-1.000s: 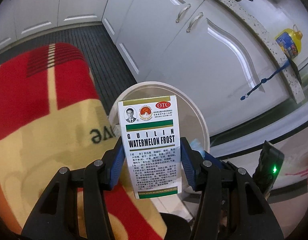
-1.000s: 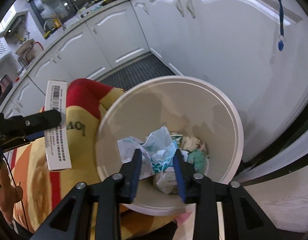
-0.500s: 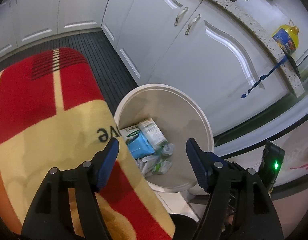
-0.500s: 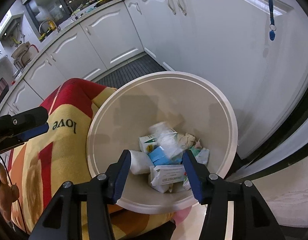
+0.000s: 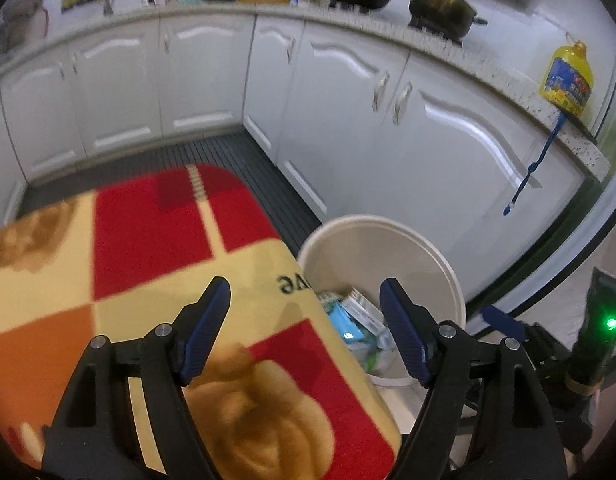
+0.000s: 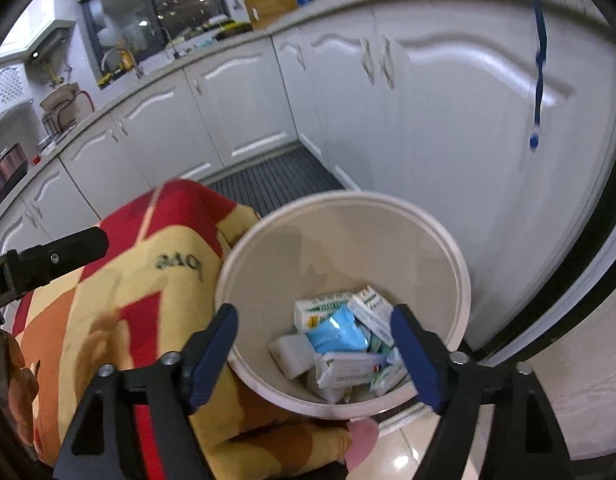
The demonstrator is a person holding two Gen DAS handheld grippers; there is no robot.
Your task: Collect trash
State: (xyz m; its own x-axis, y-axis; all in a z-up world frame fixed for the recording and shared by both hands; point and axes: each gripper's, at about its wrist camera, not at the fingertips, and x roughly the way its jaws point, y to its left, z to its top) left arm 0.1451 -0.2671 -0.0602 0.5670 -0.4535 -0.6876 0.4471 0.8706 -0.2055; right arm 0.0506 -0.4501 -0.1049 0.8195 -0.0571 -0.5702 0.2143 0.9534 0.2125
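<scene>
A round beige trash bin (image 6: 448, 248) stands on the floor by the white cabinets; it also shows in the left wrist view (image 5: 448, 268). Inside lie several pieces of trash: white medicine boxes (image 6: 322, 312), a blue packet (image 6: 342, 332) and crumpled wrappers, partly seen in the left wrist view (image 5: 358, 316). My right gripper (image 6: 314, 360) is open and empty above the bin's near rim. My left gripper (image 5: 306, 328) is open and empty, above the edge of the red and yellow cloth beside the bin. One left finger (image 6: 60, 254) shows in the right wrist view.
A red, yellow and orange cloth (image 5: 148, 280) covers a surface left of the bin. White cabinets (image 5: 348, 120) run around the corner, with a dark ribbed mat (image 5: 212, 152) on the floor. A yellow oil bottle (image 5: 568, 76) and pots stand on the counter. A blue strap (image 6: 538, 52) hangs down.
One second ago my left gripper held the Watermelon Frost box and my right held a crumpled wrapper. Both opened and dropped them into the bin. Both grippers have since risen and tilted up.
</scene>
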